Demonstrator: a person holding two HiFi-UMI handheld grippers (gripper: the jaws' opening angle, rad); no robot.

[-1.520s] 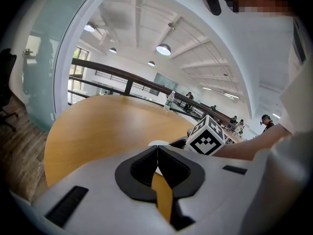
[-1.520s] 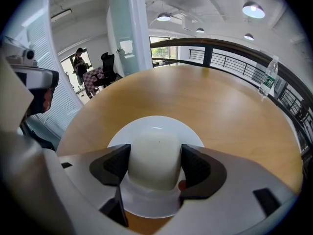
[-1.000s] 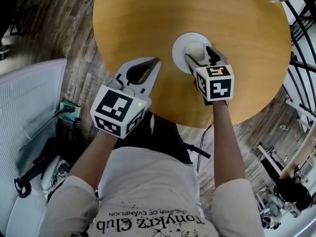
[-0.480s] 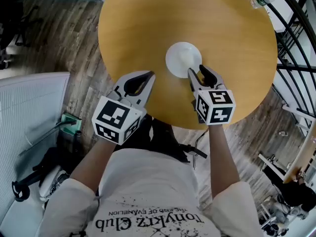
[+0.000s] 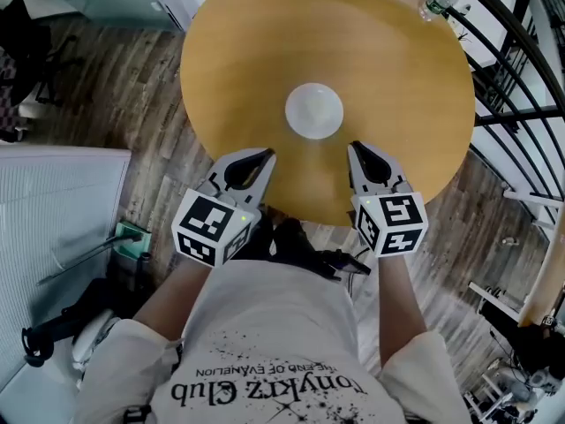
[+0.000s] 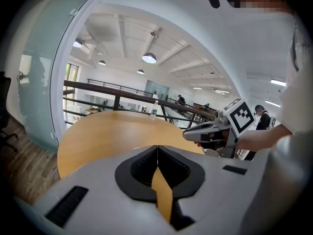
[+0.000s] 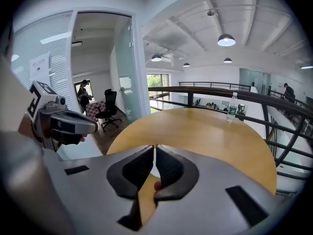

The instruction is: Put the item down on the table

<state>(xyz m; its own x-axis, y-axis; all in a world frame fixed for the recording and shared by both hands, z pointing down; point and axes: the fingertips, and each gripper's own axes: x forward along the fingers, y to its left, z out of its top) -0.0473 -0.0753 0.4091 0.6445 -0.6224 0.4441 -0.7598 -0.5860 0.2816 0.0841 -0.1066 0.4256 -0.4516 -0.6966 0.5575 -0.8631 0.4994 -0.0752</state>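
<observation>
Both closed, left claw [image 5: 267, 155], right claw [image 5: 354, 147], dish [image 5: 314, 110]

Both forearms reach forward side by side, the left gripper [image 5: 266, 155] with jaws together, the right gripper [image 5: 354, 147] with jaws that have just been closing, now together on nothing.

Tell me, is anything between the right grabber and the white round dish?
No, nothing visible. Only bare tabletop of the round wooden table lies between the shut right gripper and the white round dish. The clear plastic bottle stands far off at the rim.
</observation>
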